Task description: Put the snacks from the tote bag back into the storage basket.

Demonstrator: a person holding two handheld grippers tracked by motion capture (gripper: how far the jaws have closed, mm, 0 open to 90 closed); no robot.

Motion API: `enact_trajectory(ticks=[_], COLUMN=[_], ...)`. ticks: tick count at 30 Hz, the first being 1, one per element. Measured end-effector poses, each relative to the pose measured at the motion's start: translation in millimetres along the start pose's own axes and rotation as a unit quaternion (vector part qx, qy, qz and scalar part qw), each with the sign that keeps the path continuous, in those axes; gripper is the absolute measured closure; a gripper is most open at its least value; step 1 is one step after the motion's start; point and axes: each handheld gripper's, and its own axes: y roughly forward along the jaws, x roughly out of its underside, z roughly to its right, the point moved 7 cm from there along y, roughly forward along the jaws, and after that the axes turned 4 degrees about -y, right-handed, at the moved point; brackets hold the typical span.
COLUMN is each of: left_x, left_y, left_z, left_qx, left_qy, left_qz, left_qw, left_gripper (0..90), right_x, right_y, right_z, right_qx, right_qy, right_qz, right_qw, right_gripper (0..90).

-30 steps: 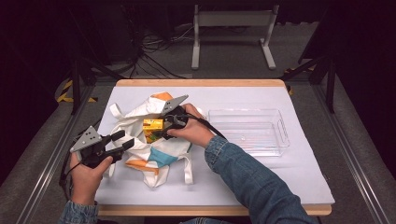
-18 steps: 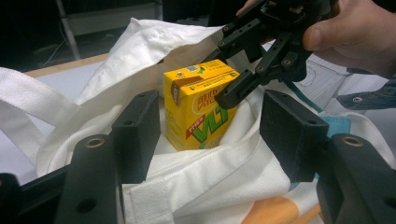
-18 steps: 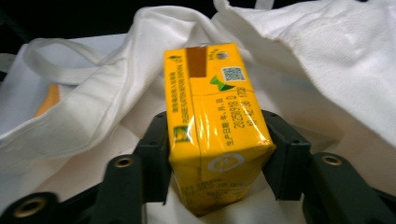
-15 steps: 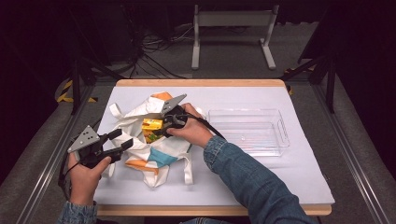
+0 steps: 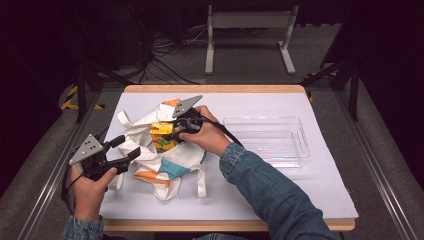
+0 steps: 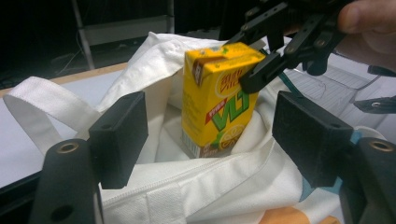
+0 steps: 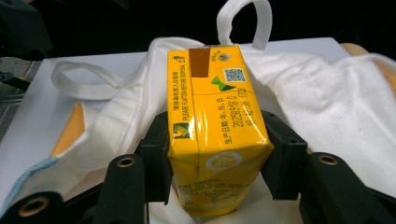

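step: lifting yellow drink carton [image 5: 162,134] out of white tote bag [image 5: 150,160], likely headed for clear tray [image 5: 265,142]
right tool [image 5: 175,131]: clenched on carton's sides near its top
left tool [image 5: 129,154]: released, jaws apart, just beside bag's edge, touching nothing
carton: upright, lower half inside bag mouth
how: pull straight up, keep carton vertical; left tool could pin the bag so the cloth doesn't ride up
tray: looks empty, right of bag on worktop [image 5: 250,200]
bag: other contents hidden
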Motion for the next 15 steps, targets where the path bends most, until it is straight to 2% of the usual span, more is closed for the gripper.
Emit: enact_trajectory(ticks=[10,15], left_x=[-2.3,-1.5], left_y=[-2.3,-2.2], left_z=[-2.5,-3.5], left_qx=[-0.007,-0.009], left_qy=[-0.011,-0.011], left_qz=[0.009,0.004], left_qw=[0.9999,0.9999], left_gripper=[18.8,13.4], right_x=[-21.2,-26.3], right_y=[-29.5,-44.9], right_z=[-0.2,-4.3], right_qx=[0.001,-0.012], right_qy=[-0.014,-0.021], right_qz=[0.019,0.019], right_qw=[0.9997,0.9995], right_gripper=[51.7,51.7])
